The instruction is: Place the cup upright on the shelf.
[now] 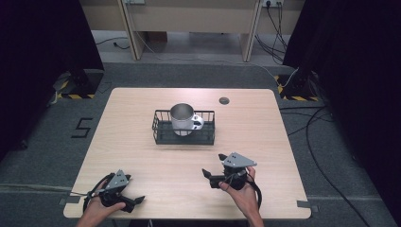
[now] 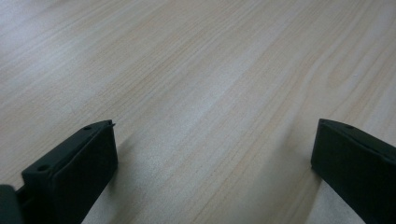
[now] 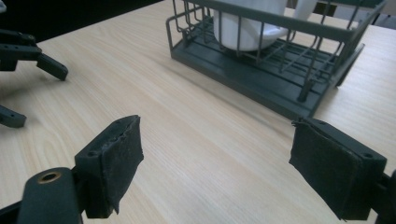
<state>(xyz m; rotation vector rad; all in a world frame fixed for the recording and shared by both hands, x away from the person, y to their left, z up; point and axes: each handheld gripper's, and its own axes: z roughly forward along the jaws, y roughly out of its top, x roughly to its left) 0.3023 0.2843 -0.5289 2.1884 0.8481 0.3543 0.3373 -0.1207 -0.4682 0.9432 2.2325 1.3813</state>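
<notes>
The white mug [image 1: 183, 119] stands upright in the left half of the dark wire basket [image 1: 161, 124] at the middle of the table [image 1: 265, 142], its handle pointing toward the basket's right side. Both grippers sit well back near the table's front edge, jaws spread wide and holding nothing: the right gripper [image 1: 213, 166] is the nearer one and faces the basket, while the left gripper [image 1: 137, 201] rests low over bare wood at the front left corner. The step in hand looks like a reach for the mug. To do it well, the right gripper should rise above the basket's rim before moving in, come down over the mug's wall or handle, and close only once one jaw is inside the rim. The left gripper can steady the basket so that it does not slide.
</notes>
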